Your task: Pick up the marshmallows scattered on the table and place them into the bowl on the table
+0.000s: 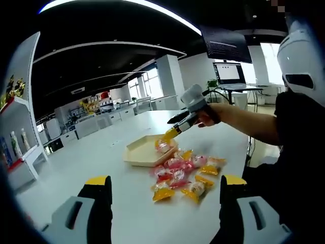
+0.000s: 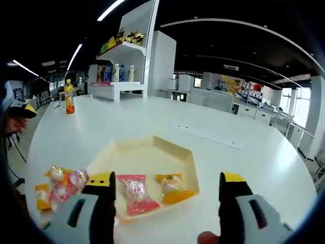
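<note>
The left gripper (image 1: pixel 161 190), jaws spread and empty, faces the heap of pink and yellow wrapped marshmallows (image 1: pixel 184 175) just ahead, nearer it than the right gripper (image 2: pixel 166 189), open-jawed above the shallow cream hexagonal bowl (image 2: pixel 190 157) holding two.

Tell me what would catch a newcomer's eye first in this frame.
First, the bright pile of pink and yellow wrapped marshmallows on the white table. Next, the right gripper over the cream bowl, its open fingers above two marshmallows already inside, one pink, one yellow.
</note>
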A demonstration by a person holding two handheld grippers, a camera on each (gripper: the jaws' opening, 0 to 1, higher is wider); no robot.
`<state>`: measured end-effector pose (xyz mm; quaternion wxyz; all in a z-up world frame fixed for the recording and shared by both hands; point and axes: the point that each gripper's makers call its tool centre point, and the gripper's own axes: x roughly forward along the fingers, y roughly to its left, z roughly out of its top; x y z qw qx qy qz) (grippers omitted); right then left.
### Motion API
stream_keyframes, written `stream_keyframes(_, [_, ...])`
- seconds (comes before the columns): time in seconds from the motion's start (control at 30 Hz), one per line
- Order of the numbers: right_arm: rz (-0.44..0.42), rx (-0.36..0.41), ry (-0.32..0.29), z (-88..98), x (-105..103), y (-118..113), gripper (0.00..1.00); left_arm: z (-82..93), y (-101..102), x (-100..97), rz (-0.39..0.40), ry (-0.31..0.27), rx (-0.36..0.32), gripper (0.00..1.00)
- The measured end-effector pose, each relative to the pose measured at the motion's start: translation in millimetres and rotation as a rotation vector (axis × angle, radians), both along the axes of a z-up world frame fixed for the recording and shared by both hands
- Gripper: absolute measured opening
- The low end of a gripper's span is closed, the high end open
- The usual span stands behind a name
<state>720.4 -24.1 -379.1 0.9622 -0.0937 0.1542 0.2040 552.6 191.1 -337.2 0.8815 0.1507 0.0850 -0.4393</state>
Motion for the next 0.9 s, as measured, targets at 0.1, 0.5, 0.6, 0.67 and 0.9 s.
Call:
stream_keyframes(0.1, [-0.002,0.017,-0.032,10.4,-8,1,0.97,0.1,0,-0.2,0.001,0.002,-0.007,0.87])
stream_keyframes(0.5, [-0.001,0.088,-0.118,47.5,-57,-13,0.97,-11.7,-4,1.9,-0.003,0.022,0.004,0.87])
stream_keyframes(0.6, [-0.002,0.074,-0.116,42.3,-69,-17,0.97,-14.7,-6,8.5,0.015,0.012,0.015,0.87])
stream_keyframes(0.67, [0.002,0.069,-0.113,41.5,-78,-18,0.97,-16.6,-8,10.0,0.008,0.004,0.033,0.87])
stream_keyframes(0.9, [0.011,0.102,-0.103,44.8,-104,-29,0.97,-22.7,-15,9.4,-0.015,0.022,0.044,0.87])
